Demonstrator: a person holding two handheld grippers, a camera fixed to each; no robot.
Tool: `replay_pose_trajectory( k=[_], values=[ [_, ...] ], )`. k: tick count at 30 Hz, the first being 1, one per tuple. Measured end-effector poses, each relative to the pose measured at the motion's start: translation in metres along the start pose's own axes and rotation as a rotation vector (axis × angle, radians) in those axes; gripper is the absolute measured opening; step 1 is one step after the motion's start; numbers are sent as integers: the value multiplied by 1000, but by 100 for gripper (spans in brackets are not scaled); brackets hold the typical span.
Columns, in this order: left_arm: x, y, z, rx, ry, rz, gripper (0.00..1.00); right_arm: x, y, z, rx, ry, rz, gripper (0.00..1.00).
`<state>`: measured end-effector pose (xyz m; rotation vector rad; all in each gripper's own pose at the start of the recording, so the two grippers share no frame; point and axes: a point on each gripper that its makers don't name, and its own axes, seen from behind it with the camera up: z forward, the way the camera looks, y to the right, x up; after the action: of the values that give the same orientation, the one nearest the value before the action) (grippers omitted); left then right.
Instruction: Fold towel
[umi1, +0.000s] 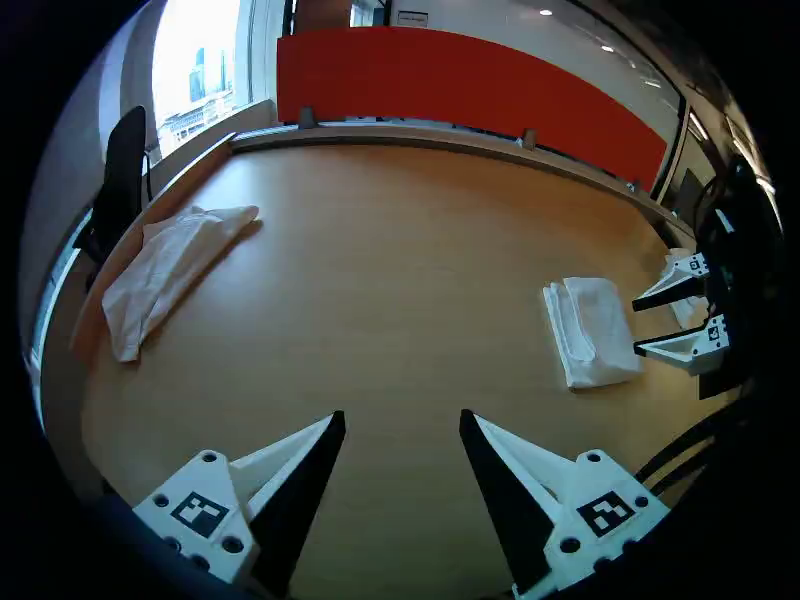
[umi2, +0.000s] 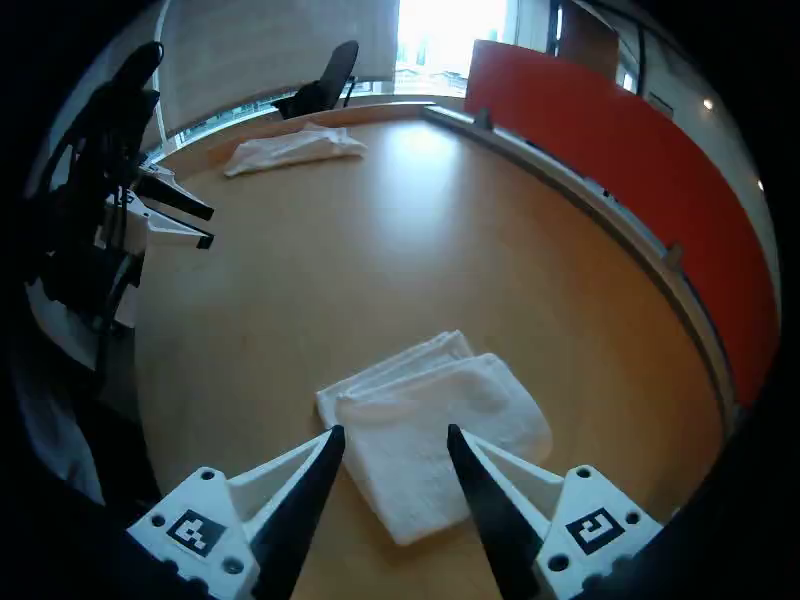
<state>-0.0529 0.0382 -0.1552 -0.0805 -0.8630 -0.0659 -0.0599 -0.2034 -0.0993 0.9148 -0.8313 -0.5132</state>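
A folded white towel (umi2: 430, 425) lies on the wooden table (umi2: 380, 250) just ahead of my right gripper (umi2: 393, 432), which stands open over its near edge with nothing held. The left gripper view has the same folded towel (umi1: 592, 330) at the right, with the right gripper (umi1: 637, 322) open beside it. My left gripper (umi1: 402, 418) is open above bare table (umi1: 400, 260), holding nothing. A second white towel (umi1: 165, 270), loosely bunched, lies at the far left edge. That bunched towel (umi2: 295, 150) sits at the far end in the right gripper view, where the left gripper (umi2: 205, 227) stands open.
A red divider panel (umi1: 460, 85) runs along the table's far side. A black office chair (umi1: 120, 185) stands past the bunched towel, near bright windows. The same chair (umi2: 325, 85) and red panel (umi2: 640, 170) border the table in the right gripper view.
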Motion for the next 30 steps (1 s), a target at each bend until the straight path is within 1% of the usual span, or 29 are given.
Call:
replay_pose_trajectory(
  k=[1,3,14,24,30],
  values=[
    [0,0,0,-1,0,1,85,-1,0,0,0,-2,1,90],
    [1,1,0,-2,1,2,84,-4,-1,0,0,-6,4,92],
    [0,2,-1,-5,-1,4,84,-19,2,-3,-19,-15,38,92],
    [-1,3,-1,-6,-2,4,84,-53,8,-6,-42,-60,73,92],
    [-2,5,-1,-8,-4,4,85,-72,7,-8,-48,-91,76,92]
  ],
)
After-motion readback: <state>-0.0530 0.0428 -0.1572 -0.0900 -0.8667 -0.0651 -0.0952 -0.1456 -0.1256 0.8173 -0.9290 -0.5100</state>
